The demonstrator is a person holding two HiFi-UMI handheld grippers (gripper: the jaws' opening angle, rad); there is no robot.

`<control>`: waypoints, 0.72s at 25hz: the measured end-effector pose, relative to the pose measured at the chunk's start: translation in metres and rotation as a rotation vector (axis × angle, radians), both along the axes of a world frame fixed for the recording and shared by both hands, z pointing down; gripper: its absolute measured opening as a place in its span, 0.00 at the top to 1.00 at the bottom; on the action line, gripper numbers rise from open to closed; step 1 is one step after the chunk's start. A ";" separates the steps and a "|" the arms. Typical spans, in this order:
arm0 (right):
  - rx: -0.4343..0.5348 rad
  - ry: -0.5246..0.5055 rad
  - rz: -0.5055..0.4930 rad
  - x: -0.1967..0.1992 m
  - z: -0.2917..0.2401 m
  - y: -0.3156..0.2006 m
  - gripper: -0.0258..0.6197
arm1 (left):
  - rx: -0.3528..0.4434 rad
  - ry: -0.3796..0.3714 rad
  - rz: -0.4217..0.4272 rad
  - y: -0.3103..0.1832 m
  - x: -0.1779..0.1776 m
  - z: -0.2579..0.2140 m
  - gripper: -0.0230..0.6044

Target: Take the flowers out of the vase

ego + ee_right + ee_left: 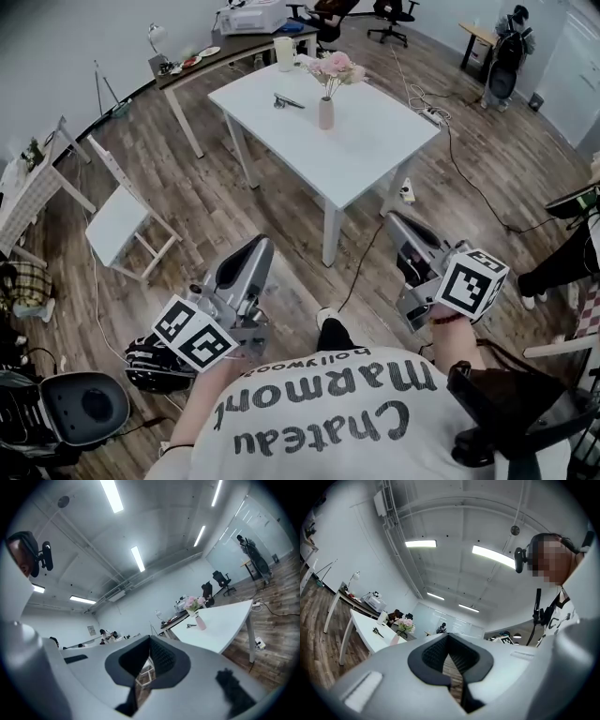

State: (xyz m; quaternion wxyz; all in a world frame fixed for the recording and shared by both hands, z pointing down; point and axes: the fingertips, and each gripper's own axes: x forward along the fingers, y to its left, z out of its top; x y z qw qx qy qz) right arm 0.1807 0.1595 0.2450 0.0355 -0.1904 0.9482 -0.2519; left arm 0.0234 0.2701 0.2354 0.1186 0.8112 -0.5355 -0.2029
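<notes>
The person's left hand [155,361], in a dark glove, holds the left gripper [259,244] low in front of the printed white shirt [328,422]. Its jaws are clenched pad against pad with nothing between them. The right gripper [395,221] is held alongside it, and its jaws are pressed together too, also empty. Each gripper carries its marker cube at the rear, close to the body.

Under both pairs of jaws lies the wooden floor [234,206]. Off to the left of the left jaws stands a white folding chair [117,220]. A black cable [361,262] runs across the boards between the two grippers.

Further ahead is the white tabletop [375,141], well apart from both pairs of jaws. The pale pink vase [325,113] stands upright on it, with the pink flowers [335,67] in its mouth. In the gripper views the vase sits ahead and to the left of the left jaws, and ahead and to the right of the right jaws. Neither gripper touches it. Just beside the vase, a little further from the jaws, a small dark tool [288,101] lies flat on the tabletop. A white cup [284,53] stands near the far corner.

Beyond the tabletop a long desk [234,45] along the wall carries a printer [248,17] and a desk lamp [157,37]. Past that are black office chairs [394,14]. A person [506,52] stands at the far right of the room.
</notes>
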 end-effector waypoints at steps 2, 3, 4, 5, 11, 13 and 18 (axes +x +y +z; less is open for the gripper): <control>0.003 0.006 -0.004 -0.008 0.000 -0.025 0.94 | 0.003 -0.004 0.000 -0.023 -0.006 -0.002 0.96; 0.004 0.007 -0.008 -0.012 -0.002 -0.039 0.93 | 0.005 -0.004 -0.001 -0.035 -0.010 -0.003 0.96; 0.007 0.007 -0.015 -0.017 -0.003 -0.053 0.94 | 0.005 -0.007 -0.005 -0.048 -0.014 -0.004 0.96; 0.011 0.007 -0.021 -0.022 -0.005 -0.067 0.94 | 0.003 -0.010 -0.010 -0.062 -0.019 -0.003 0.96; 0.043 0.007 -0.049 -0.047 -0.012 -0.154 0.94 | -0.025 0.010 -0.047 -0.136 -0.051 0.006 0.96; 0.041 0.005 -0.060 -0.056 -0.011 -0.182 0.94 | -0.028 0.015 -0.054 -0.161 -0.060 0.009 0.96; 0.045 0.007 -0.094 -0.077 -0.006 -0.234 0.93 | -0.028 0.012 -0.081 -0.213 -0.078 0.011 0.96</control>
